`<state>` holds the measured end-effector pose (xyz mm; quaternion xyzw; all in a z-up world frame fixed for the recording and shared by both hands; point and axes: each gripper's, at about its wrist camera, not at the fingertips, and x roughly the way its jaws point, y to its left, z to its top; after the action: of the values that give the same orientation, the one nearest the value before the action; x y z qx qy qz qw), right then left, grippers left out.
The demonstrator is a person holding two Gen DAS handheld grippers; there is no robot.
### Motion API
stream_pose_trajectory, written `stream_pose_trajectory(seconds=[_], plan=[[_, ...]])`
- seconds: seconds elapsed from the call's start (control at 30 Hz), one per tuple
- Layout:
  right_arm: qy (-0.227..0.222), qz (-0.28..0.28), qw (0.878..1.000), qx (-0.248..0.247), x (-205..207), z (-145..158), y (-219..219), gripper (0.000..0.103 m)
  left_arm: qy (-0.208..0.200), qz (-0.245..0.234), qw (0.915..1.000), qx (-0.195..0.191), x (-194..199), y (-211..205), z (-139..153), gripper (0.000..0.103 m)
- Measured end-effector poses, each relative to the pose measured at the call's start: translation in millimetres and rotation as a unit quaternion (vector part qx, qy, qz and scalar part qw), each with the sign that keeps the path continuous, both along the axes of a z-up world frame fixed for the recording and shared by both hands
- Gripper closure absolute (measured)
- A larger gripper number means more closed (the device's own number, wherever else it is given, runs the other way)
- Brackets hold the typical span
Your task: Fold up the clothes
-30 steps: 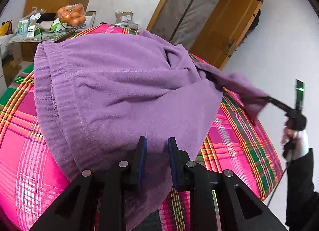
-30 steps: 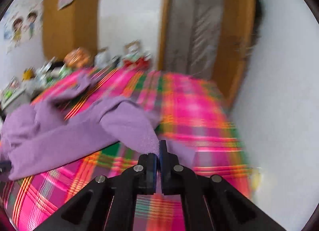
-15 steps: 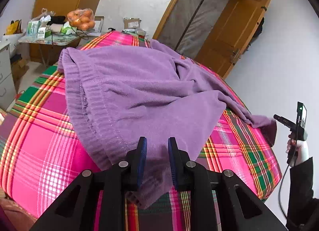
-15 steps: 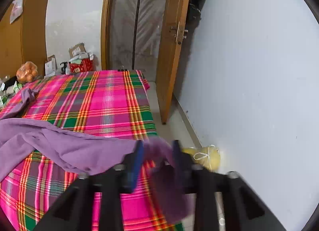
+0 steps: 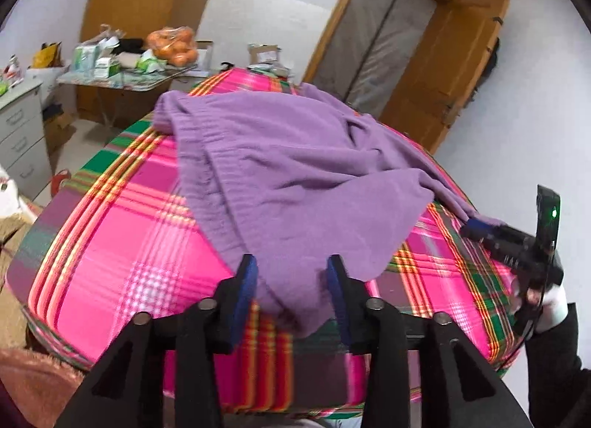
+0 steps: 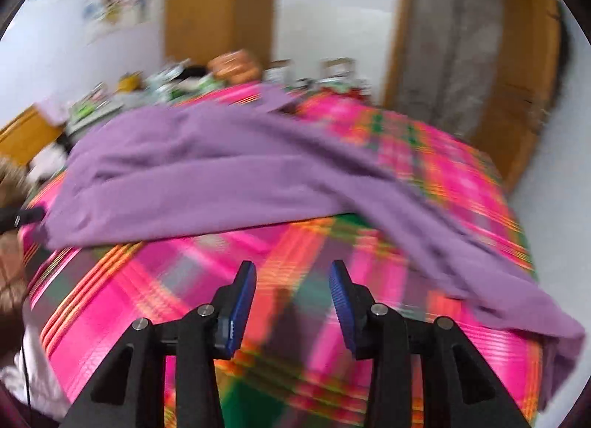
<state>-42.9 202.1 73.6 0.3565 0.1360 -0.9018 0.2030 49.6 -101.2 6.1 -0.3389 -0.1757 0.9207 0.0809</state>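
Purple garment (image 5: 295, 169) lies spread across the plaid bed (image 5: 122, 243), one long end trailing to the bed's right edge. Left gripper (image 5: 291, 272): jaws just been opening, garment's near edge lying loose btwn them, pads not pinching. Right gripper (image 6: 291, 280): jaws just opened too, nothing btwn them, over bare plaid.

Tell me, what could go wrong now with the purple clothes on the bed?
1. One end of the purple garment hangs over the edge of the plaid bed cover, so it might slide off.
2. The left gripper has just been opening its jaws with a corner of cloth lying between them; closing now could pinch a bunched wad.
3. The right gripper has just been opening and holds nothing; the garment is rumpled, so folds may come out crooked.
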Motion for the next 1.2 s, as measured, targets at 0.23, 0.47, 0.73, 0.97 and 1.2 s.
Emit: stream_pose_trajectory(seconds=[0.23,0.47,0.73,0.97,1.2], plan=[[-0.011,0.098,0.994,0.055,17.3,-14.1,-57.1,0.058,-0.008,-0.007,0.9999,0.003,-1.1,4.5,-8.0,0.056],[-0.004,0.138,0.988,0.075,-4.1,-16.8,-91.3,0.058,-0.006,-0.007,0.9999,0.006,-0.1,6.9,-9.4,0.056],[-0.04,0.182,0.982,0.037,-19.7,-15.9,-101.3,0.093,-0.002,0.016,0.9997,-0.02,-1.5,10.4,-12.7,0.094],[-0.036,0.169,0.984,0.045,-8.4,-11.0,-104.1,0.101,0.004,0.051,0.9987,0.005,5.8,-18.4,-6.5,0.103],[-0.031,0.198,0.98,0.001,20.5,14.7,-109.5,0.101,0.023,0.072,0.9954,0.059,12.1,-53.8,5.4,0.103]])
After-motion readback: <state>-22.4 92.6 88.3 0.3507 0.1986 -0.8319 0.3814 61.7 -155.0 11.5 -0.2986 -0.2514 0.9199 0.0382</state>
